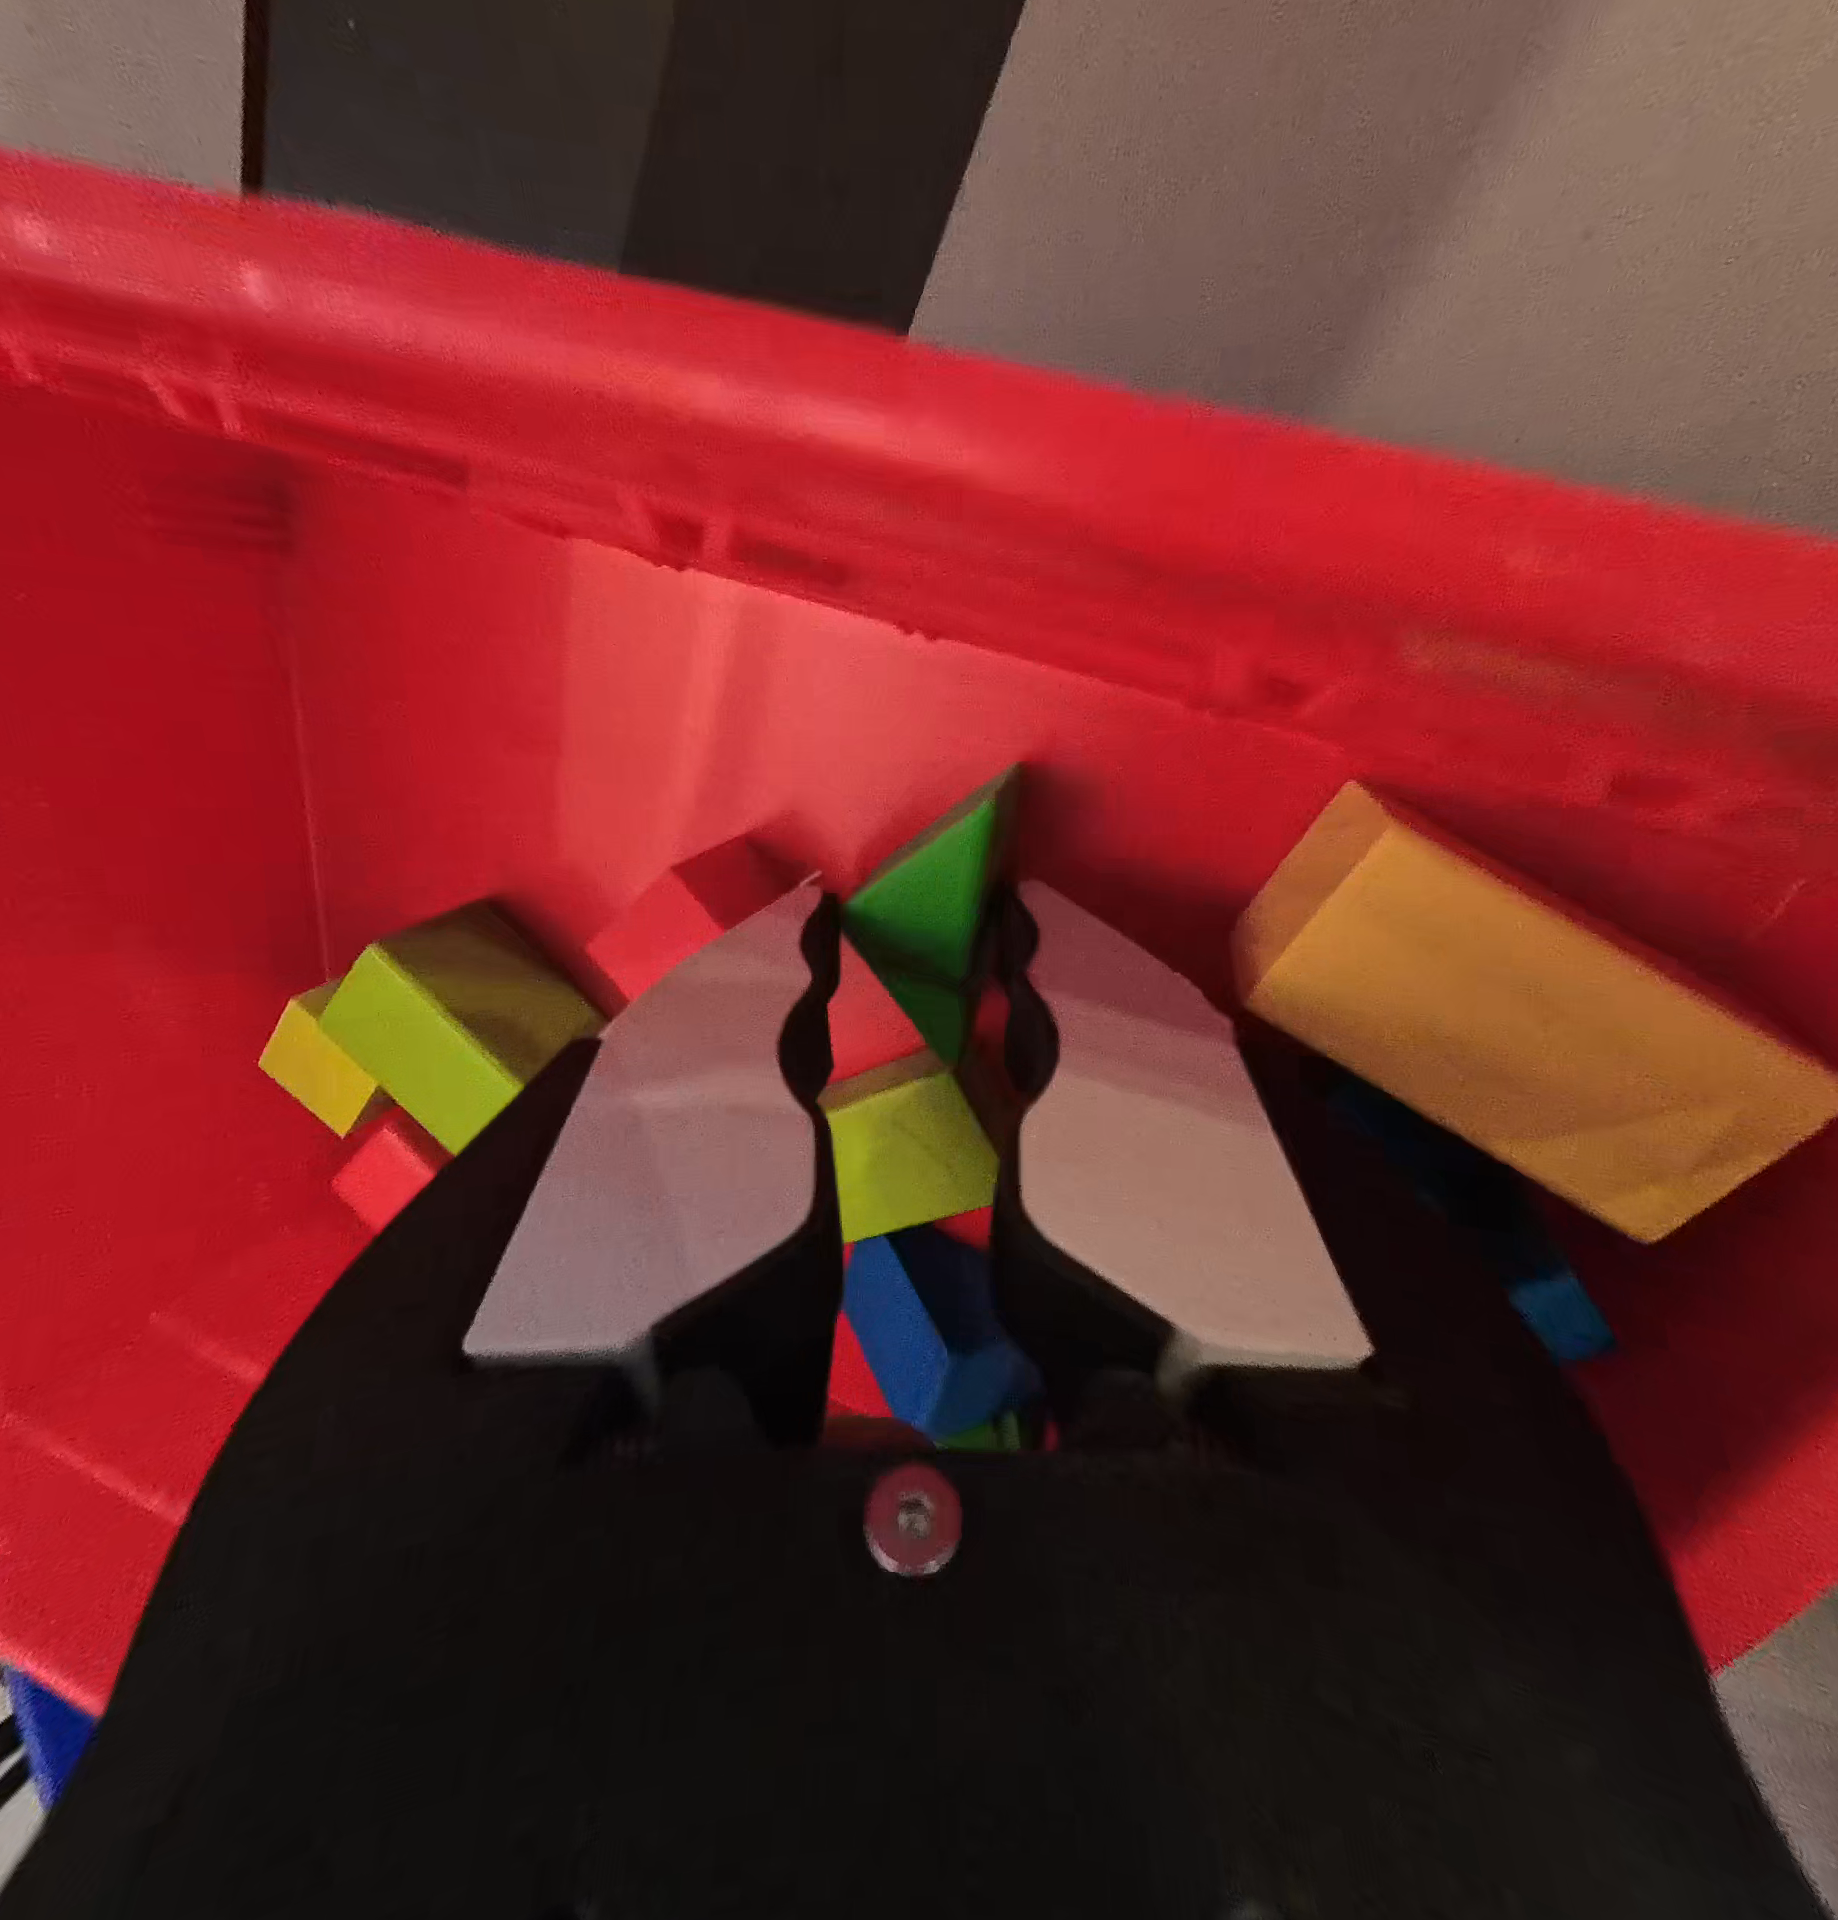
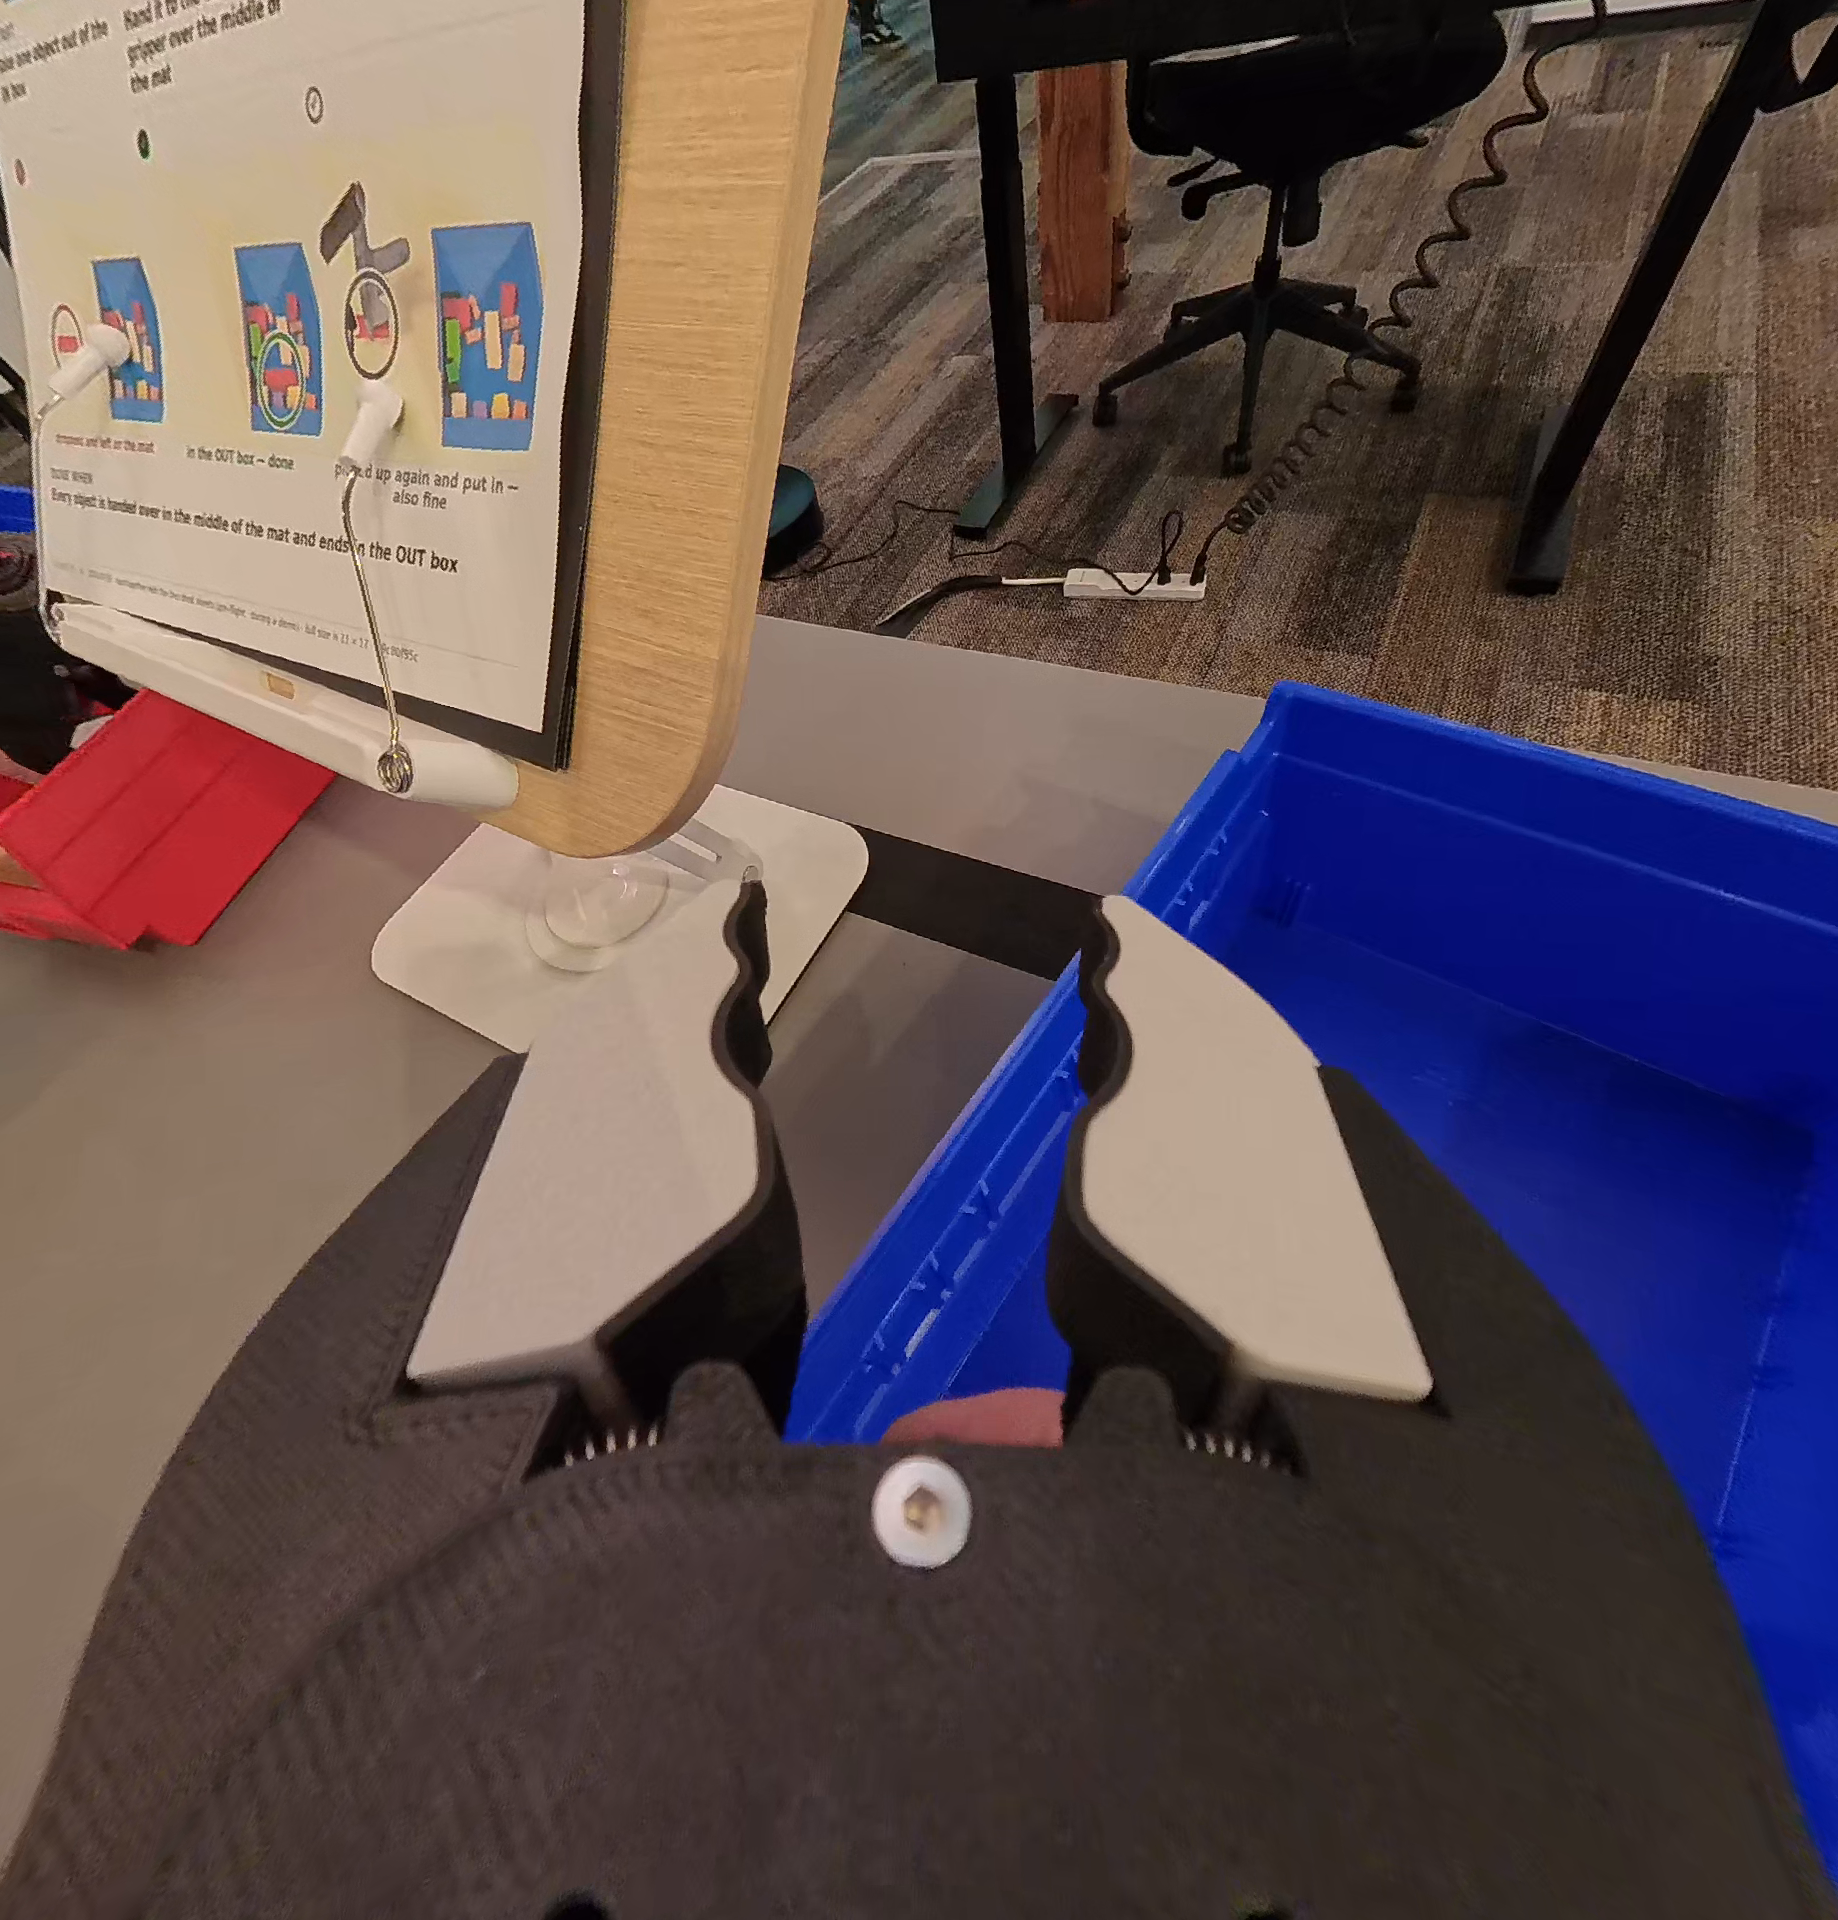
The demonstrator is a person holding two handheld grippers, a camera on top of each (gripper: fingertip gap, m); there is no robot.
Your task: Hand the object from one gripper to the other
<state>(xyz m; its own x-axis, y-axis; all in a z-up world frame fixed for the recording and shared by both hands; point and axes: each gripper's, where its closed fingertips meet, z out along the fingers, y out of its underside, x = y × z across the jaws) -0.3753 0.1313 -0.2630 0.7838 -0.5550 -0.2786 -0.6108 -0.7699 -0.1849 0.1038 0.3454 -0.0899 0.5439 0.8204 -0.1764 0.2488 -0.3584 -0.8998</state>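
Black-bodied and grey-fingered, the left gripper (image 1: 920,935) is seen reaching into a red bin (image 1: 894,499) of coloured wooden blocks, its jaws set on either side of a green triangular block (image 1: 930,894). The right-hand pad appears to lie against the block; whether the other pad presses on it cannot be told through the blur. The green block is judged not yet lifted, lying among a lime block (image 1: 910,1153), a blue block (image 1: 925,1330) and an orange block (image 1: 1517,1029). The right gripper (image 2: 925,997) is held released and bare above the grey table (image 2: 167,1091), beside an empty blue bin (image 2: 1517,935) and an instruction board (image 2: 676,416). The pick-up is judged barely begun; the handover remains.
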